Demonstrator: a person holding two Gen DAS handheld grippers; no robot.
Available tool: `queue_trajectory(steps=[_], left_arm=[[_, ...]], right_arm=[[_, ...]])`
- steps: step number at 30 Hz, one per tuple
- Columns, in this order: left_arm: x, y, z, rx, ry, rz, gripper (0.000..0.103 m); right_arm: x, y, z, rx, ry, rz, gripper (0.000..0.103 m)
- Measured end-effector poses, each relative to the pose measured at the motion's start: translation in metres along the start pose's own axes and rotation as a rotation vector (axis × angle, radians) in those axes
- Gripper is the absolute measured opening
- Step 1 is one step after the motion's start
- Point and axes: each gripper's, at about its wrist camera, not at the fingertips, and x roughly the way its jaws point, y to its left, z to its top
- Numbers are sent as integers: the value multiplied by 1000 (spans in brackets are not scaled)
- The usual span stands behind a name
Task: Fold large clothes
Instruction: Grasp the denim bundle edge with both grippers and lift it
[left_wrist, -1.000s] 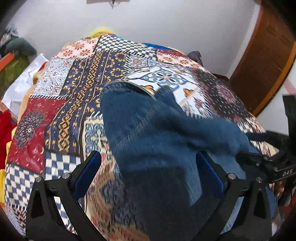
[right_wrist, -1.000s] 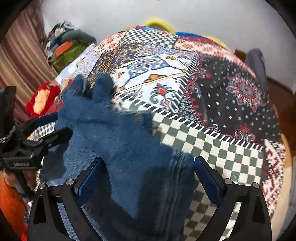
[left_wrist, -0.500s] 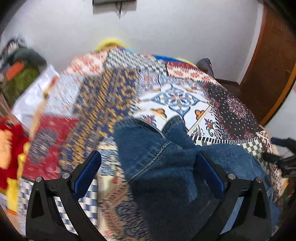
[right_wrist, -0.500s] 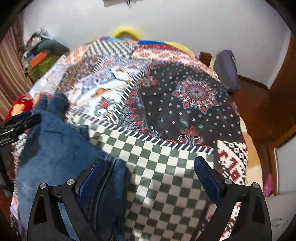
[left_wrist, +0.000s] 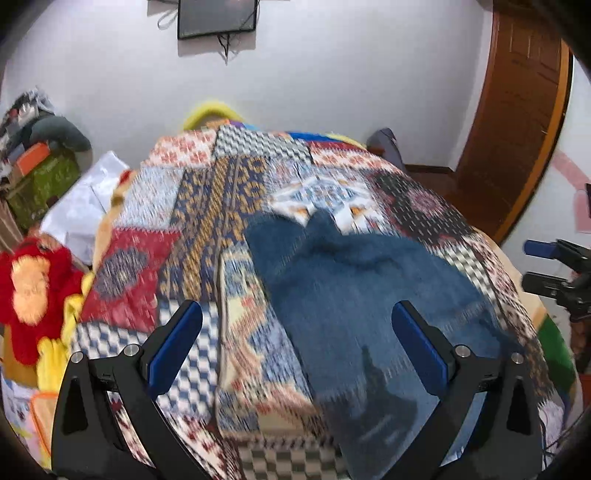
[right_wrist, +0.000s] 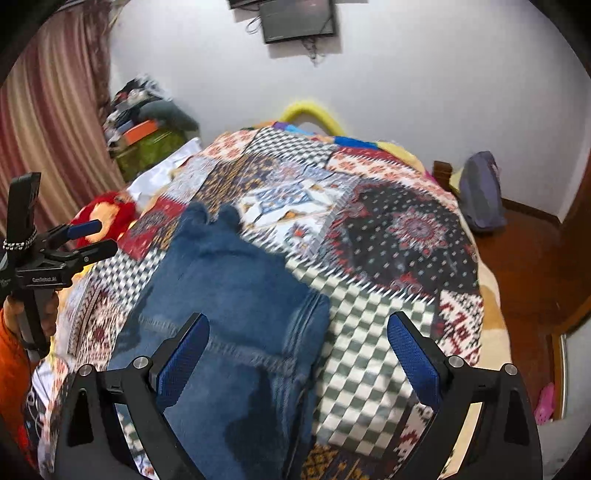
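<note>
Left gripper (left_wrist: 297, 345) and right gripper (right_wrist: 298, 349): jaws apart, empty, now pulled back from jeans (right_wrist: 236, 295). Released, folded lengthwise on quilt (right_wrist: 388, 317), nearer its front edge. Probably ready for a cross fold. Red toy (left_wrist: 33, 291) left of quilt.

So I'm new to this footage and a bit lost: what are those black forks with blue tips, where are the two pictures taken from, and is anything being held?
They are hand-held grippers, one in each of a person's hands, with a fisheye camera on each looking along its two fingers. One picture looks out from the left gripper, the other from the right gripper. Each also shows the other off to the side. On the bed's patchwork quilt lie blue jeans, apparently folded. A red toy sits at the bedside. Both grippers are open and hold nothing.
</note>
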Motion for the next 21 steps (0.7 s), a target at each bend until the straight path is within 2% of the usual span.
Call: queue_trajectory(steps=[6, 10, 13, 15, 18, 21], left_arm=[[17, 1, -46, -100, 128, -127, 103], [41, 3, -65, -178, 230, -221, 103], [61, 11, -66, -278, 274, -311, 103], [73, 16, -64, -335, 293, -347, 103], [93, 19, -61, -406, 331, -403, 103], [113, 11, -59, -432, 376, -466, 103]], right_arm=[[28, 7, -40, 41, 127, 71, 96], [57, -9, -60, 166, 230, 127, 96], [76, -32, -66, 330, 289, 215, 96], [87, -40, -68, 386, 317, 272, 96], [100, -46, -64, 412, 343, 324, 96], [112, -45, -58, 419, 359, 357, 96]])
